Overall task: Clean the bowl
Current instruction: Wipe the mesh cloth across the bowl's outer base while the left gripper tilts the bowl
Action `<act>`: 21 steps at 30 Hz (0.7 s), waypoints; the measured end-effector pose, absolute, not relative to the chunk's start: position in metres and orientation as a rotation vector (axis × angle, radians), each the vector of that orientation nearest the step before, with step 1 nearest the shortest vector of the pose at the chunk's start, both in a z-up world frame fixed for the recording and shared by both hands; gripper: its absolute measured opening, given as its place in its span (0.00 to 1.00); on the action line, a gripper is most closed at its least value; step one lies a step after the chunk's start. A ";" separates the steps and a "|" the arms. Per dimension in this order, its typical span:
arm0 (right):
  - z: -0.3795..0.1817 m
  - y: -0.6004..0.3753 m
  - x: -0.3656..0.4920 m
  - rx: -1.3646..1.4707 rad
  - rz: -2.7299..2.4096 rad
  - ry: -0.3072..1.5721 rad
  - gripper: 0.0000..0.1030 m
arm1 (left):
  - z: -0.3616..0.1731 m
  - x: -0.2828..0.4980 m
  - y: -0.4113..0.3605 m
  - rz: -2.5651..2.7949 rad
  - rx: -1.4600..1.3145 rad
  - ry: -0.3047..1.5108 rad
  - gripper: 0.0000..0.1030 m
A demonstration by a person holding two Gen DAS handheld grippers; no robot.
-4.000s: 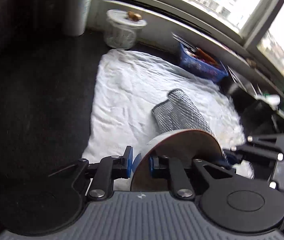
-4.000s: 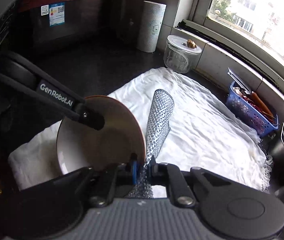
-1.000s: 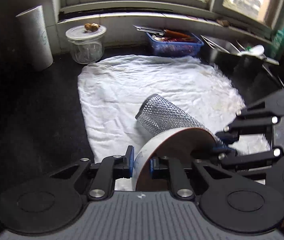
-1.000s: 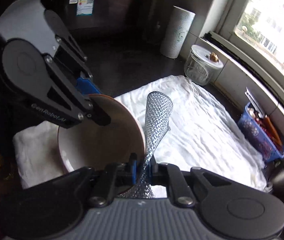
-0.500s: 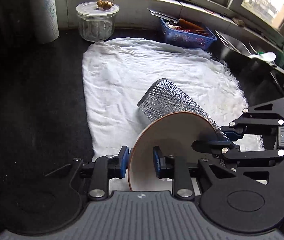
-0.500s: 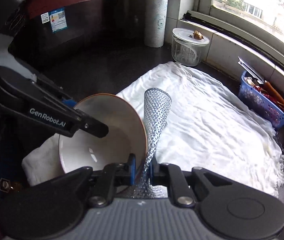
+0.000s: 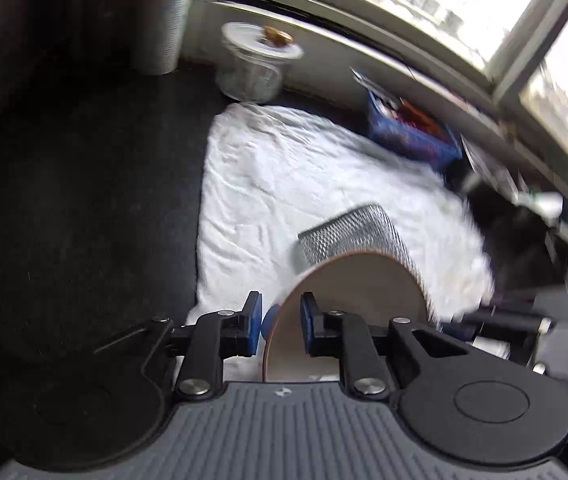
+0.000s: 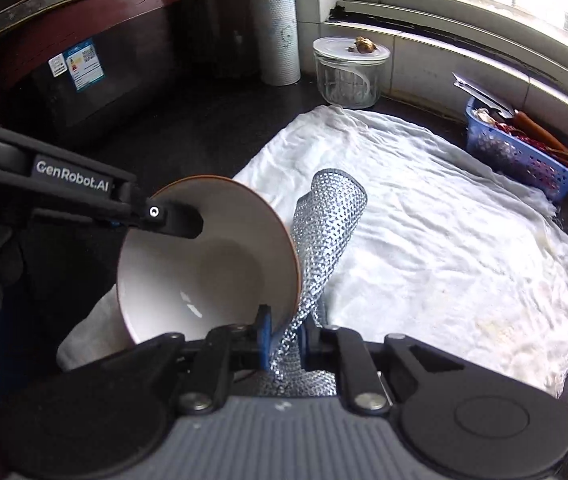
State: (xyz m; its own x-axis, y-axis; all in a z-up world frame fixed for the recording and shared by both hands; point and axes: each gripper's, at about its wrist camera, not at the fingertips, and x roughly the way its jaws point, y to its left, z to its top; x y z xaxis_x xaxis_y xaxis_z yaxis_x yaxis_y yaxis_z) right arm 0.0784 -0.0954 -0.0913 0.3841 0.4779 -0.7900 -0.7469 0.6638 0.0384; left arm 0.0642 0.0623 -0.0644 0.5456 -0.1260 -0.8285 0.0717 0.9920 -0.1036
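A white bowl with a brown rim (image 8: 207, 276) is held tilted above the white cloth. My left gripper (image 7: 277, 328) is shut on the bowl's rim (image 7: 348, 304); it also shows at the left of the right wrist view (image 8: 163, 216). My right gripper (image 8: 284, 340) is shut on a silver mesh scrubbing cloth (image 8: 324, 236), which lies against the bowl's outer side. The mesh cloth shows behind the bowl in the left wrist view (image 7: 348, 232).
A white cloth (image 8: 424, 232) covers the dark counter (image 7: 75, 184). A lidded glass jar (image 8: 350, 72) and a paper towel roll (image 8: 277, 32) stand at the back. A blue basket of utensils (image 8: 520, 152) sits by the window sill.
The left gripper has turned and tipped the bowl, so the view swings left and blurs. The mesh cloth stays against the bowl's outside. Both grips are unchanged.
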 end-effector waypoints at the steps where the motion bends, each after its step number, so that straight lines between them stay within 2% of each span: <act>1: -0.089 -0.091 0.077 -0.421 0.828 0.851 0.16 | -0.064 0.066 0.059 -0.137 -0.005 0.997 0.18; 4: -0.085 -0.078 0.073 -0.600 0.888 0.796 0.19 | -0.062 0.070 0.051 -0.186 0.146 1.019 0.17; 5: -0.085 -0.075 0.073 -0.644 0.901 0.782 0.18 | -0.061 0.069 0.049 -0.182 0.163 1.011 0.13; 6: -0.084 -0.075 0.075 -0.626 0.905 0.795 0.17 | -0.061 0.068 0.050 -0.170 0.151 1.002 0.10; 10: -0.093 -0.094 0.088 -0.309 0.862 0.950 0.17 | -0.060 0.065 0.073 -0.058 -0.195 0.986 0.15; 12: -0.105 -0.099 0.080 -0.211 0.813 0.991 0.18 | -0.060 0.063 0.075 -0.005 -0.276 0.991 0.15; 14: -0.109 -0.101 0.076 -0.169 0.793 1.000 0.21 | -0.060 0.063 0.074 0.019 -0.286 1.003 0.15; 17: -0.110 -0.106 0.076 -0.108 0.777 1.019 0.21 | -0.062 0.068 0.078 0.026 -0.311 1.031 0.15; 21: -0.103 -0.110 0.085 -0.071 0.783 1.036 0.19 | -0.064 0.080 0.071 0.022 -0.214 1.030 0.15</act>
State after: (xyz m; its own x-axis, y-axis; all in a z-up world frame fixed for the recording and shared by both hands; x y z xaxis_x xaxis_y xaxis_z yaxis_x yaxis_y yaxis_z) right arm 0.0850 -0.1101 -0.1033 0.2686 0.5483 -0.7919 -0.6124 0.7318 0.2990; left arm 0.0795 0.0708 -0.0640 0.5161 -0.0819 -0.8526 -0.1186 0.9790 -0.1659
